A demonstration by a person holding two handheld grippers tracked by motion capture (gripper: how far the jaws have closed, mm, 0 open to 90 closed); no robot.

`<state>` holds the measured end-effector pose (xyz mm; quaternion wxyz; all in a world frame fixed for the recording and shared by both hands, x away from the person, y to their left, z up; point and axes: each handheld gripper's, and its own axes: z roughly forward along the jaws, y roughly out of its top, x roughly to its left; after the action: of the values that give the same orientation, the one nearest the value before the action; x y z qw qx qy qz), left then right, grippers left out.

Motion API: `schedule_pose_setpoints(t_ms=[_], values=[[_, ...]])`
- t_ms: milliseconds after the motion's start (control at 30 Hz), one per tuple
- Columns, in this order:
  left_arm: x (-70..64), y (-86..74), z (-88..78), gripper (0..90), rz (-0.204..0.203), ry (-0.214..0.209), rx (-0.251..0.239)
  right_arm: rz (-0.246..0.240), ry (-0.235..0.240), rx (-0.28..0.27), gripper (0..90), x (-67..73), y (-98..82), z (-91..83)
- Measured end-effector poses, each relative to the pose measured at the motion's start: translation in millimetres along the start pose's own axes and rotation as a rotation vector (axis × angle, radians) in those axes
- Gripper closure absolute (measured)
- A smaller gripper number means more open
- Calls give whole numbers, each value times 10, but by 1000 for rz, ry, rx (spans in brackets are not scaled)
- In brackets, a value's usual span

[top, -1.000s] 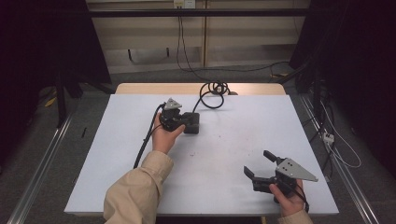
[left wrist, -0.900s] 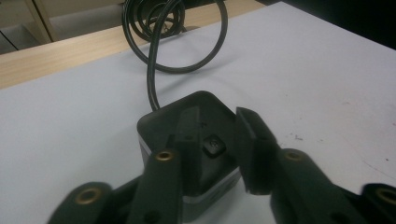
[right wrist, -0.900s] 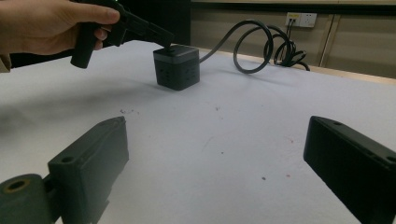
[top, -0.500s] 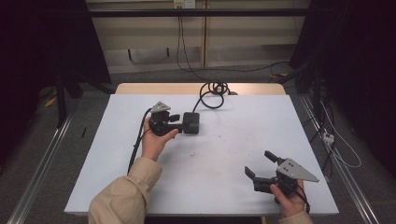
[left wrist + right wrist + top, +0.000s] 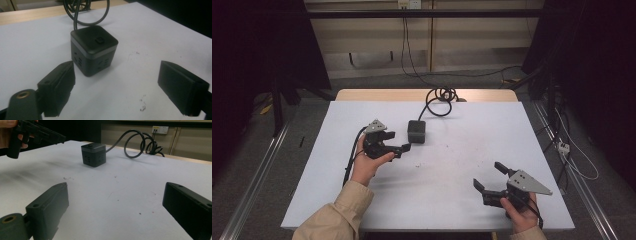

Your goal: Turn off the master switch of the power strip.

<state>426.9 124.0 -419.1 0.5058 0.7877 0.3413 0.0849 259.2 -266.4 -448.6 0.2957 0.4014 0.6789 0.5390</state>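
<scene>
On the white worktop [image 5: 462,165] I've released the black cube power socket [image 5: 93,50]; left tongs [image 5: 120,87] just opened, empty, right tongs [image 5: 117,215] wide, empty; next, withdraw clear.

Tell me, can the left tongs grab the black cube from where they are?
Probably yes. The left tongs have just been opening, nothing is between them, and bare table lies before the black cube.

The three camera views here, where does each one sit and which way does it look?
High view: above the table's near edge, looking forward and down; both forearms, left gripper and right gripper show.
Left gripper view: rides the left gripper, facing the black cube past its open jaws.
Right gripper view: rides the right gripper, low over the table, jaws open.
All three share the cube and its coiled cable.
</scene>
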Motion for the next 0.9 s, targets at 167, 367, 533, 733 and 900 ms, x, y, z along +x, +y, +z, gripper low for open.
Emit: schedule_pose_setpoints(t_ms=[167,367,533,733,900], values=[[-10,-85,-83,112,1,-5,-5,-1,1,-2,62,2,2,-2],[-23,-214,-241,99,23,-1,-6,1,-1,-2,62,-1,2,-3],[-11,-326,-395,94,18,17,-15,-2,1,-1,62,4,4,-2],[12,-448,-574,90,18,33,-12,-3,1,-3,62,9,8,-1],[23,-567,-725,90,4,48,-15,2,-2,-2,62,10,9,-4]])
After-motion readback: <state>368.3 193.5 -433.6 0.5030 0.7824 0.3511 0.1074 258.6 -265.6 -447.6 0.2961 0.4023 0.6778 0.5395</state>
